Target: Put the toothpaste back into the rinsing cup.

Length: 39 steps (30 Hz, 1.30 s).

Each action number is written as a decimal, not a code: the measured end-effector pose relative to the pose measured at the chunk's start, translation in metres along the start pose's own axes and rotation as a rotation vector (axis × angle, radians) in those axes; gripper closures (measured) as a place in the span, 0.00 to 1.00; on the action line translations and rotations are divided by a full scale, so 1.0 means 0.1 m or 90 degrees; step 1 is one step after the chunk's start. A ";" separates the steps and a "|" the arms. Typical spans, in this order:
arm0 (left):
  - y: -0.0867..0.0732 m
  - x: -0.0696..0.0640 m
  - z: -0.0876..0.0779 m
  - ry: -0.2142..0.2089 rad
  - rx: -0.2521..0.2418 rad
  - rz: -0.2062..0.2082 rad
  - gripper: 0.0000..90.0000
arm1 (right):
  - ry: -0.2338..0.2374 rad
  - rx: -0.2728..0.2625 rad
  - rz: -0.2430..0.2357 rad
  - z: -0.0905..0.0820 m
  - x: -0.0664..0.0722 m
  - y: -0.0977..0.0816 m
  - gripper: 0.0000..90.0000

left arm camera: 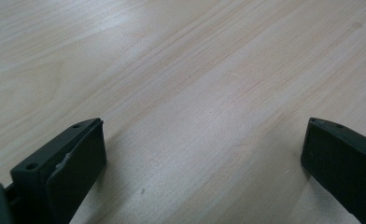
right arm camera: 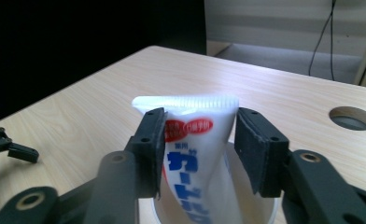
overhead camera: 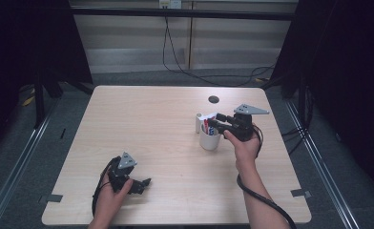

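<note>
While my right gripper (right arm camera: 197,149) is spreading around the white squeezy toothpaste tube (right arm camera: 195,154) standing in the white round cup (overhead camera: 209,139), I am fearing it tipping over.

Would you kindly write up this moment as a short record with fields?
Surface: wooden table with a round hole near its far edge
Cup: white cup, upright on the table's right half
Tube: toothpaste tube standing in the cup, crimped end up
Right gripper: right gripper astride the tube; left pad touching, right pad apart
Left gripper: left gripper wide open, nothing between its jaws, near the table's front left
</note>
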<state>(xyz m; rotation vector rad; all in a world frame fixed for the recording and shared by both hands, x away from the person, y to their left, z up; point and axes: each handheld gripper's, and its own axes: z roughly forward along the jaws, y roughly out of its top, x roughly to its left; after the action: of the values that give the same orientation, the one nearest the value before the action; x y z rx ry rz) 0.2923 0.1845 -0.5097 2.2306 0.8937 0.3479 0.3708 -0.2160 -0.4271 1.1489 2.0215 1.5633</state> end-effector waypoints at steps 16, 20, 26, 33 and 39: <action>0.00 0.00 0.00 0.000 0.000 -0.001 0.00 | -0.021 0.033 -0.001 -0.02 -0.01 0.02 0.36; 0.00 0.00 0.00 -0.001 -0.001 -0.001 0.00 | -0.025 0.043 -0.004 -0.02 -0.01 0.02 0.29; 0.00 0.00 0.00 -0.001 0.001 0.000 0.00 | -0.023 0.049 -0.003 -0.03 -0.01 0.01 0.23; 0.00 0.00 0.00 0.000 0.001 0.000 0.00 | -0.024 0.058 -0.007 -0.07 -0.01 0.00 0.22; 0.00 0.00 0.00 -0.001 0.001 0.000 0.00 | -0.023 0.064 -0.010 -0.10 -0.02 -0.04 0.22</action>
<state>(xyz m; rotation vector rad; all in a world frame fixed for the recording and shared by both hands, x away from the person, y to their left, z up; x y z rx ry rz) 0.2922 0.1845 -0.5096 2.2324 0.8932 0.3464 0.3631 -0.2241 -0.4275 1.1869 2.1022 1.4377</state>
